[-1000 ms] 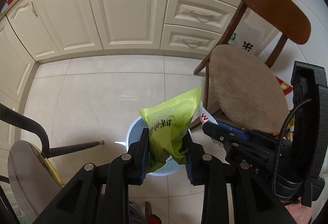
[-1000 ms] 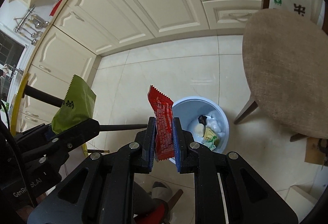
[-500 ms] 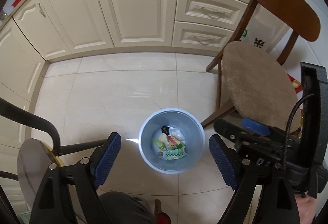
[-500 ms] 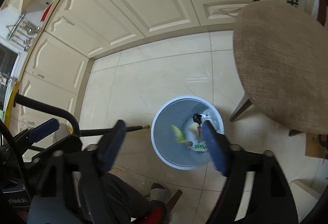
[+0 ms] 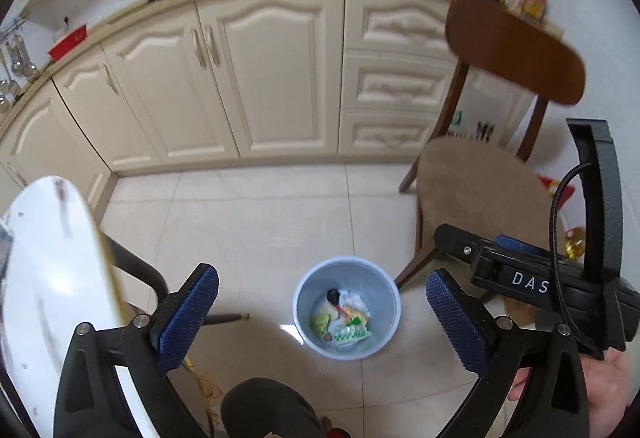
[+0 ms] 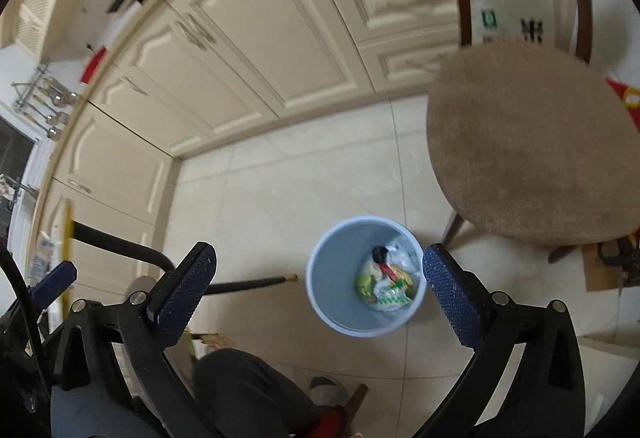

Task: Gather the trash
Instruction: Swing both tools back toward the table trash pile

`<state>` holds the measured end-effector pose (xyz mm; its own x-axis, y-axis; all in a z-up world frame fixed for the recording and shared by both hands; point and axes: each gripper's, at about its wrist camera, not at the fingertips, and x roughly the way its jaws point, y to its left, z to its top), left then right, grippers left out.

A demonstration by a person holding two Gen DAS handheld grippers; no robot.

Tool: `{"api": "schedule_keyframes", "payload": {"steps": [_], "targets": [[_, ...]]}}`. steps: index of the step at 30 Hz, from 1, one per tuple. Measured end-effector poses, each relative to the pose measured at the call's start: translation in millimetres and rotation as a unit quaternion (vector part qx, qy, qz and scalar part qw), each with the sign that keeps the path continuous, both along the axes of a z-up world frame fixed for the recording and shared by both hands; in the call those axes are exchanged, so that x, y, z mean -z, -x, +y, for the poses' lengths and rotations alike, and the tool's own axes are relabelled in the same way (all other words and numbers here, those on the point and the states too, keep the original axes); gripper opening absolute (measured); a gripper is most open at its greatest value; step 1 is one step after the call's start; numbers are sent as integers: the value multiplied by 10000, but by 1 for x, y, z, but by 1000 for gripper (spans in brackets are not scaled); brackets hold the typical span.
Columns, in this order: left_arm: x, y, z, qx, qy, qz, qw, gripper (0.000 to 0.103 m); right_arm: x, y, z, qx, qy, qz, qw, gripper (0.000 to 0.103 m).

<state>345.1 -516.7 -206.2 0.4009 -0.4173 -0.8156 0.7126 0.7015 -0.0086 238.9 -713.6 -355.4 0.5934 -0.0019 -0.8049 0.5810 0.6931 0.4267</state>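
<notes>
A pale blue trash bin (image 5: pixel 306 294) stands on the tiled floor below both grippers. Inside it lie a green snack bag (image 5: pixel 320 322), a red wrapper (image 6: pixel 386 270) and other scraps. My left gripper (image 5: pixel 320 280) hangs above the bin, its jaws opening wide with nothing between the blue pads (image 5: pixel 188 318). My right gripper (image 6: pixel 319 256) is also over the bin (image 6: pixel 332 294), jaws opening and empty. The green bag (image 6: pixel 363 284) shows in the right wrist view too.
A wooden chair with a brown cushion (image 5: pixel 472 189) (image 6: pixel 528 141) stands right of the bin. Cream cabinets (image 5: pixel 272 77) line the back. A white round tabletop (image 5: pixel 48 278) and its black legs (image 6: pixel 120 242) are at the left. The person's knee (image 5: pixel 272 410) is below.
Both grippers opened and let go: the green bag fell from the left, the red wrapper from the right, both into the bin. Both grippers then rose, so the bin looks smaller.
</notes>
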Motion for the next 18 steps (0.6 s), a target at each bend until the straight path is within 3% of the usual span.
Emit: {"api": "schedule_keyframes", "payload": {"steps": [9, 18], "targets": [[-75, 32, 121, -400, 832, -596, 9939, 102, -104, -3, 63, -307, 658, -734, 9947, 103], [-119, 97, 269, -1244, 1183, -1351, 9759, 102, -176, -24, 166, -1061, 1099, -1322, 9794, 103]]}}
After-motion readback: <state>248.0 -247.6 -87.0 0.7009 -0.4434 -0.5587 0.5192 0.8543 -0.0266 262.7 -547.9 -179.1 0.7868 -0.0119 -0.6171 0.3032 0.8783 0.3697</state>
